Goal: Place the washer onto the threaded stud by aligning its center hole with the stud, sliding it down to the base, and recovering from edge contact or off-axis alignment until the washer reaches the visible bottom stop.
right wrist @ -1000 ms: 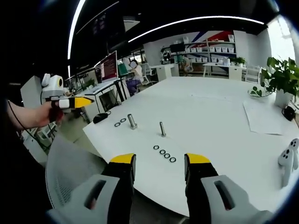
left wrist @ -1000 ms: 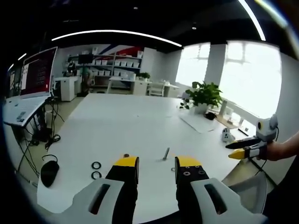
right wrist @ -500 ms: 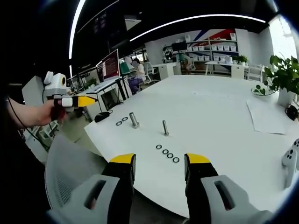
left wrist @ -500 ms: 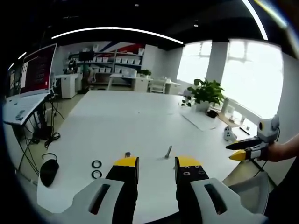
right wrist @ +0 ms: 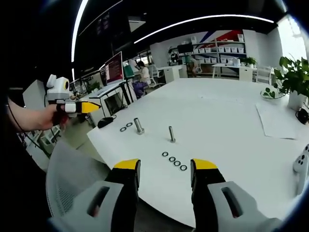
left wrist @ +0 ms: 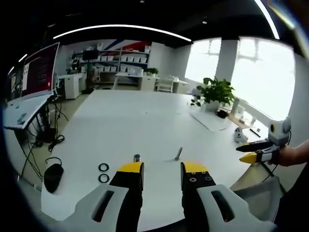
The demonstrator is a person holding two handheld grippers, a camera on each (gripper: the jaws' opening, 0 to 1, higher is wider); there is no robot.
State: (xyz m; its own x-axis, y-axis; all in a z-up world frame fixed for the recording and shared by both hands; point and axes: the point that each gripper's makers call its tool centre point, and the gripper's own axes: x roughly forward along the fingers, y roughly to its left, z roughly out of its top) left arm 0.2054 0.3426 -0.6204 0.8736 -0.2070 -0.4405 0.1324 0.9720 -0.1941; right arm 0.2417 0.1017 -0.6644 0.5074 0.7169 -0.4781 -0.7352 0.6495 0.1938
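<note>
My right gripper (right wrist: 164, 175) hangs off the near edge of the table (right wrist: 227, 116), jaws spread wide, nothing in them. Same for my left gripper (left wrist: 161, 175): parted and empty. Over the last second both views have crept slightly closer to the work, so I'm only closing in. The row of washers (right wrist: 174, 161) lies flat just ahead, the thin threaded stud (right wrist: 171, 134) upright beyond it, a thicker bolt (right wrist: 139, 126) and two more rings (right wrist: 125, 128) left of that. No washer picked yet.

Plenty of open worktop (right wrist: 217, 111) past 12 o'clock. Only clutter near the edge: two studs (right wrist: 171, 134) around 11, row of washers (right wrist: 174, 161) dead ahead, chair (right wrist: 72, 179) crowding 8 o'clock.
</note>
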